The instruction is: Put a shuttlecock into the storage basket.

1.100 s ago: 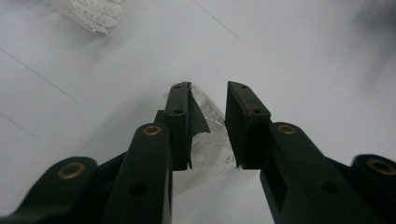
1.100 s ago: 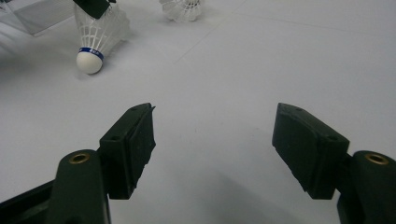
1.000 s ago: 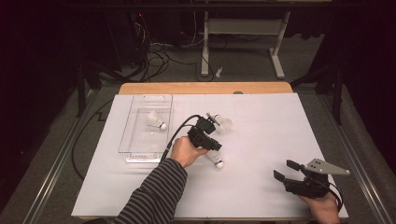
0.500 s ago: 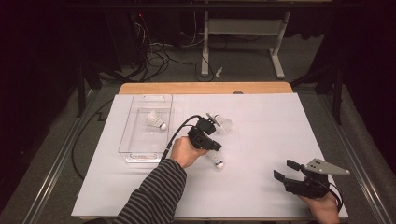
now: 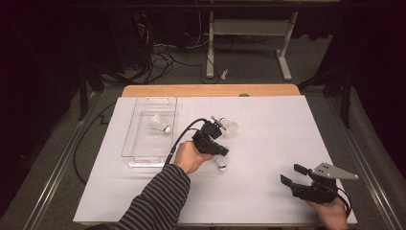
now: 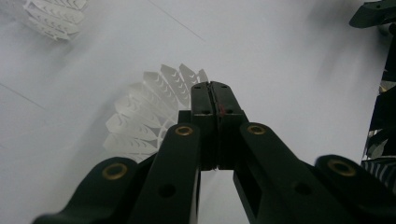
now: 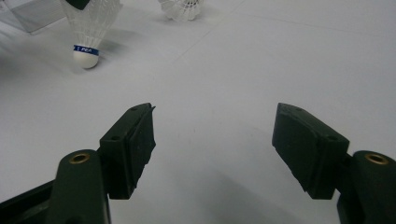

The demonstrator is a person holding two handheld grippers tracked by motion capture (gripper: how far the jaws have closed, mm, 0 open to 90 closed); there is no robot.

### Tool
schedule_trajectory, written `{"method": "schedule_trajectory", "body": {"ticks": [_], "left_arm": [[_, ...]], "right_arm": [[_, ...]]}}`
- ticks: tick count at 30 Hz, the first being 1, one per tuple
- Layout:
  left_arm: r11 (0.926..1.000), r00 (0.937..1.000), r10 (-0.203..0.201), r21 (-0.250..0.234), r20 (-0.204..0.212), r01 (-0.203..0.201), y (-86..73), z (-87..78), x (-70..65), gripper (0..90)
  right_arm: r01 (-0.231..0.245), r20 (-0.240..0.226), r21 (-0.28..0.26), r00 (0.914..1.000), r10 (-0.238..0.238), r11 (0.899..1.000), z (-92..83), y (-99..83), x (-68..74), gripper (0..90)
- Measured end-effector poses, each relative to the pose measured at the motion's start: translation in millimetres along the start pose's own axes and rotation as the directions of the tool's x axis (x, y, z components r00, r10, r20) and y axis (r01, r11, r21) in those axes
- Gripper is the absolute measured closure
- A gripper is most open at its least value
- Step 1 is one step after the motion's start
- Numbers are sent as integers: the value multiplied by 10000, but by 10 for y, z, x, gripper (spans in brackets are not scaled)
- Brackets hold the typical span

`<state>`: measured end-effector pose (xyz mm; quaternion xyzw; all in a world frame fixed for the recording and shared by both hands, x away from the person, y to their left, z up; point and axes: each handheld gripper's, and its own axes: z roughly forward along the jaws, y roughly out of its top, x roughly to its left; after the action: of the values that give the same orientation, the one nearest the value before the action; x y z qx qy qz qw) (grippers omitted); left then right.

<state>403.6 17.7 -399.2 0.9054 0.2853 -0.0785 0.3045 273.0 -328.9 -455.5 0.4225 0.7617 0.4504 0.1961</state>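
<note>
Though lately apart, fingers [image 6: 203,122] on shuttlecock [image 6: 140,116]

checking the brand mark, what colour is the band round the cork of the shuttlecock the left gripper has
Blue, with white lettering, on the shuttlecock above its white cork. It shows best in the right gripper view.

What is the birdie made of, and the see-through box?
The shuttlecock in the left gripper looks like white feathers or thin plastic, with notched vanes; hard to tell which. Its rounded tip is smooth and white, maybe coated cork, with a blue band. The box looks like clear, glossy hard plastic: the table shows through it.
</note>
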Motion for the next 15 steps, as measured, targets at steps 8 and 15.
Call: {"method": "schedule_trajectory", "body": {"ticks": [8, 15], "left_arm": [[9997, 9999, 55, -222, -85, -57, -11, -63, -27, 896], [9988, 9997, 218, -428, -140, -224, -39, -146, -65, 897]], "right_arm": [[15, 14, -26, 10000, -15, 10000, -6, 1, 1, 304], [11, -9, 15, 10000, -11, 10000, 3, 0, 3, 304]]}}
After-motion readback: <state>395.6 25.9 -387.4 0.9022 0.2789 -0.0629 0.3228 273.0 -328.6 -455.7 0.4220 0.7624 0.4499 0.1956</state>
